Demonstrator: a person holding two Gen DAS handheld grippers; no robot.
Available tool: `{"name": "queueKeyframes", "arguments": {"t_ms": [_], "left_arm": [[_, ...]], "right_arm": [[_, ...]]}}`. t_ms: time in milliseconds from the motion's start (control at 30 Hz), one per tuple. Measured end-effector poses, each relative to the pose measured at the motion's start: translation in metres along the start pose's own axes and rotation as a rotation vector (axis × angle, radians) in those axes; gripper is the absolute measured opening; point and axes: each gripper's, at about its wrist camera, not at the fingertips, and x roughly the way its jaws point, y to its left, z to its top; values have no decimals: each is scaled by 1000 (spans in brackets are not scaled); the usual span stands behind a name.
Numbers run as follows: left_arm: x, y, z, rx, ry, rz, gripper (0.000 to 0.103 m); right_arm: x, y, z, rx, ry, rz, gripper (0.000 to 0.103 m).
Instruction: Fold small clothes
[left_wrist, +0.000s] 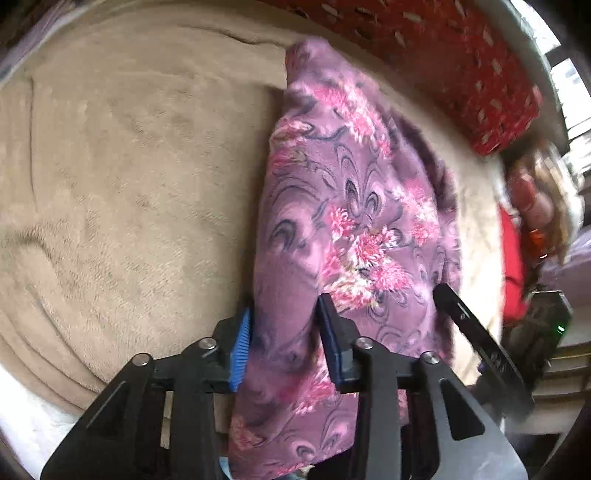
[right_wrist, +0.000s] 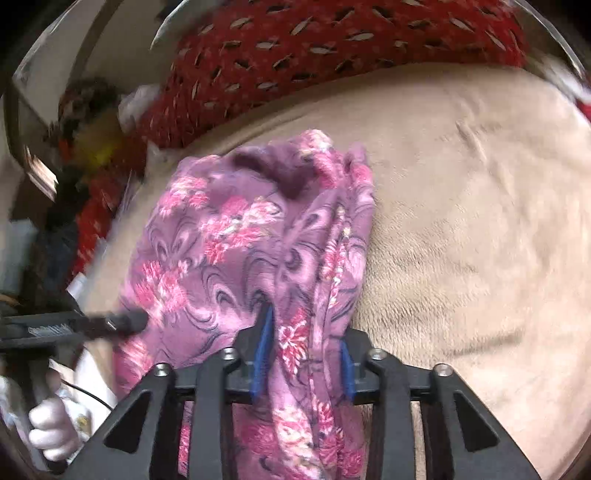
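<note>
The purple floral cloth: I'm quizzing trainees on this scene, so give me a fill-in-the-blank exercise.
1. The purple floral cloth lies on a ____ blanket.
2. The pads of the left gripper are ____.
3. Behind the blanket lies a ____ patterned fabric.
Missing words: beige; blue; red

This looks like a home, most likely a bedroom. A plush beige blanket (left_wrist: 129, 177) covers a wide soft surface like a bed, and a red patterned bolster or quilt (right_wrist: 295, 48) lies along its far edge. Bright window panes (left_wrist: 570, 74) show at one corner. Blurred household clutter (right_wrist: 85, 122), perhaps toys or clothes, fills the side.
</note>
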Motion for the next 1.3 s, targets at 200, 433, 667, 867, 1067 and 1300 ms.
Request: {"name": "queueKeyframes", "arguments": {"t_ms": [200,433,667,867,1067,1300], "left_arm": [[-29,-6,23,31,-113,-16,39],[-3,-32,64,82,-91,57,39],[40,-24,93,53,-73,114,62],[21,-15,89,20,-68,47,64],[22,-12,54,63,-77,107,65],[-10,-9,22,105,-99,95,66]], "right_arm": [[-33,-8,38,86,-160,43,39],[38,12,72,-10,12,-68,40],[39,-16,75,23,-82,-75,0],[13,-37,67,139,-132,53,8],[2,12,50,-72,-134,153,22],[4,14,28,-66,-18,10,22]]}}
